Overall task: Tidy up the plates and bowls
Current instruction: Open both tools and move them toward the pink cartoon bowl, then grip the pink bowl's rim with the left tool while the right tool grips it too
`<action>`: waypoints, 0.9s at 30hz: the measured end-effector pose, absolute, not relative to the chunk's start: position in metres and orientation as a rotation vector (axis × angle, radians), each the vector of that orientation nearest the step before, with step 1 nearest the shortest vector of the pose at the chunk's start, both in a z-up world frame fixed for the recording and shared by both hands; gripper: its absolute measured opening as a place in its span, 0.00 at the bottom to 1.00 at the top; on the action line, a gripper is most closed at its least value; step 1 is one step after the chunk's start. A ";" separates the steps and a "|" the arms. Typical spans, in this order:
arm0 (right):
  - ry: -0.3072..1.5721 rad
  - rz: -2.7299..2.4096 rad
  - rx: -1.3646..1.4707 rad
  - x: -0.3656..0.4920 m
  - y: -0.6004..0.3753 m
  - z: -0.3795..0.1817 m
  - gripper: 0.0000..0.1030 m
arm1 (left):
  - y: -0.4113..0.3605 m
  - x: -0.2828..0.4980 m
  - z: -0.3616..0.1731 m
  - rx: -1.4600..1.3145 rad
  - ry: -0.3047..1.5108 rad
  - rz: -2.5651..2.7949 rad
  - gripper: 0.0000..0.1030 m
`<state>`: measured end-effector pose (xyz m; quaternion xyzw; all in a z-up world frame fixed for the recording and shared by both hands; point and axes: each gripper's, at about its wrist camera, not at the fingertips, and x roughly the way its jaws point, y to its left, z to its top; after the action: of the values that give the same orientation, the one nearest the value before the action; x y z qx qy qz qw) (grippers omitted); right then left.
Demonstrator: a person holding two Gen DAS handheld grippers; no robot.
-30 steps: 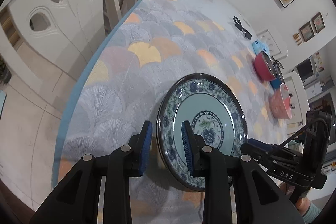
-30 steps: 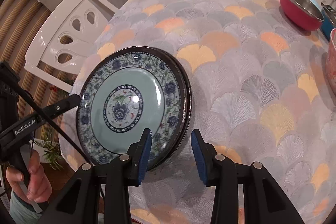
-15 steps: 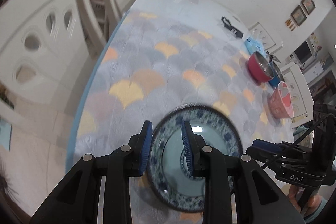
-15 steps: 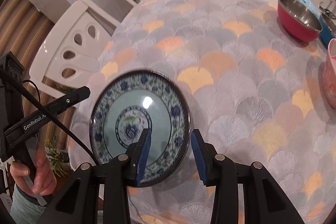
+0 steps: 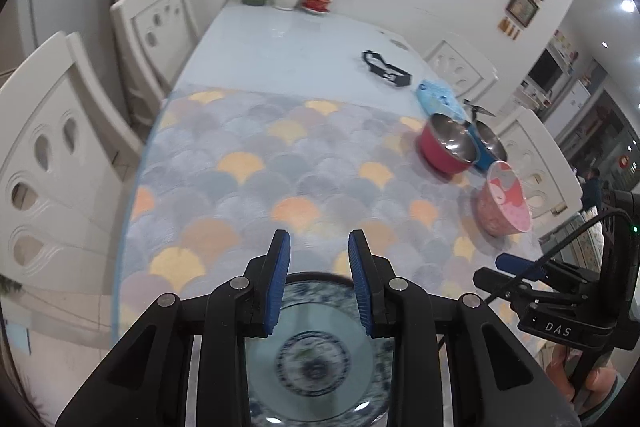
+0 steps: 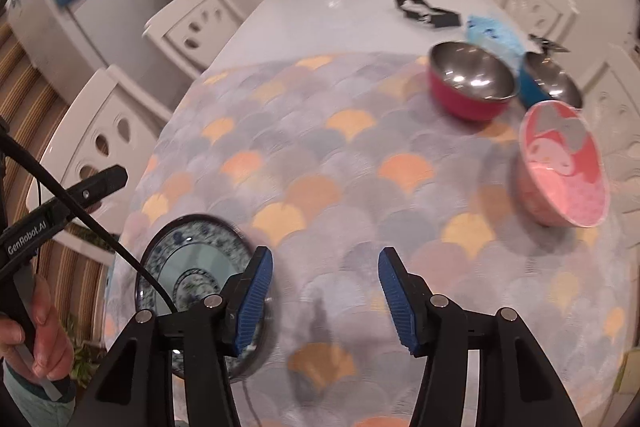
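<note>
Your right gripper (image 6: 326,301) is opening, off the plate (image 6: 192,259); your left gripper (image 5: 319,281), narrow, is opening, empty; both have lifted; bowls (image 6: 470,85) next.

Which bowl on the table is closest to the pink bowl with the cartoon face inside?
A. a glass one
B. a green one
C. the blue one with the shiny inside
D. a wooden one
C: in the right wrist view, the blue bowl sits right behind the pink bowl, with the red bowl a bit further off.
</note>
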<state>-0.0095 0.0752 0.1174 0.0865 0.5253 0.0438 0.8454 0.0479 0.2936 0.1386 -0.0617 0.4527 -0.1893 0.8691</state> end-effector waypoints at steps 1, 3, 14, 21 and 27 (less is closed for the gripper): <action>1.102 0.087 0.180 -0.010 0.071 0.120 0.53 | 0.286 0.048 0.140 -0.120 0.946 -0.403 0.27; 1.079 0.076 0.168 -0.012 0.059 0.128 0.54 | 0.268 0.045 0.144 -0.098 0.940 -0.407 0.27; 1.068 0.121 0.173 -0.025 -0.021 0.138 0.55 | 0.171 0.023 0.153 -0.088 0.969 -0.408 0.27; 1.059 0.110 0.229 -0.026 -0.101 0.141 0.57 | 0.109 0.028 0.148 -0.122 0.988 -0.443 0.40; 1.050 0.078 0.357 -0.015 -0.183 0.134 0.69 | 0.048 0.052 0.137 -0.133 1.038 -0.492 0.40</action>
<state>-0.0145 -0.1832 0.1344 0.1694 0.4984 0.0372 0.8494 0.0524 0.0483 0.1371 -0.0630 0.4904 -0.2324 0.8376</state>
